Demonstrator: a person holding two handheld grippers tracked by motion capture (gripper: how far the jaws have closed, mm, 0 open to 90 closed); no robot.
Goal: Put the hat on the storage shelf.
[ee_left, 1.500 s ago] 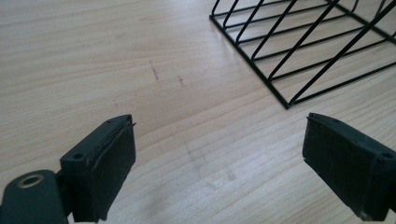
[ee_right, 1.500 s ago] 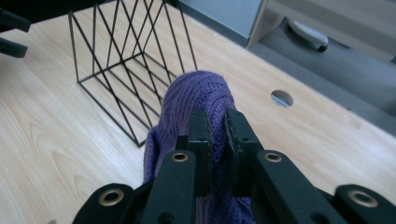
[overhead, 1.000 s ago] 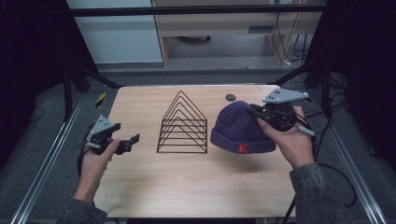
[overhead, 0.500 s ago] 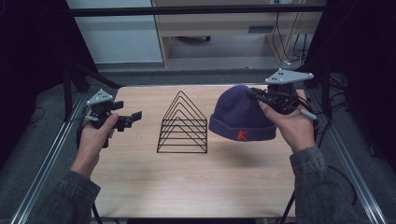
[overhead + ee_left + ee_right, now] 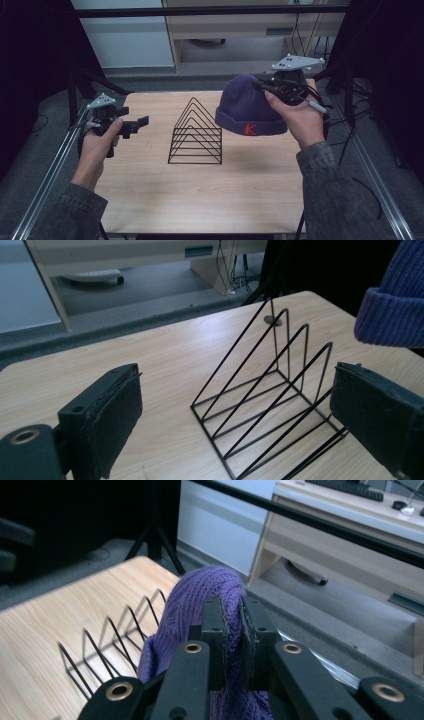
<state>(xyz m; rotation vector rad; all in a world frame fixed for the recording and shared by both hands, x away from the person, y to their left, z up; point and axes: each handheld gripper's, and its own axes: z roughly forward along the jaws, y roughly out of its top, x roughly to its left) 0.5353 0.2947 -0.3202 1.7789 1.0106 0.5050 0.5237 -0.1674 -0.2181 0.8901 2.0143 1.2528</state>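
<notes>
High view: the right gripper (image 5: pixel 270 86) pinches the crown of a purple knit beanie (image 5: pixel 248 107), held in the air above the table (image 5: pixel 200 200), just right of a black wire rack (image 5: pixel 196 132). The left gripper (image 5: pixel 136 123) hangs released, jaws wide and empty, left of the rack. To drape the beanie well, centre its opening over the rack's peaks before lowering. A red letter K marks the cuff.

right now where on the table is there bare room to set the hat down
The near half of the table, in front of the wire rack, is bare wood. So is the strip right of the rack, under the lifted beanie. Tightest: the left edge, where the left gripper hovers beside the rack.
</notes>
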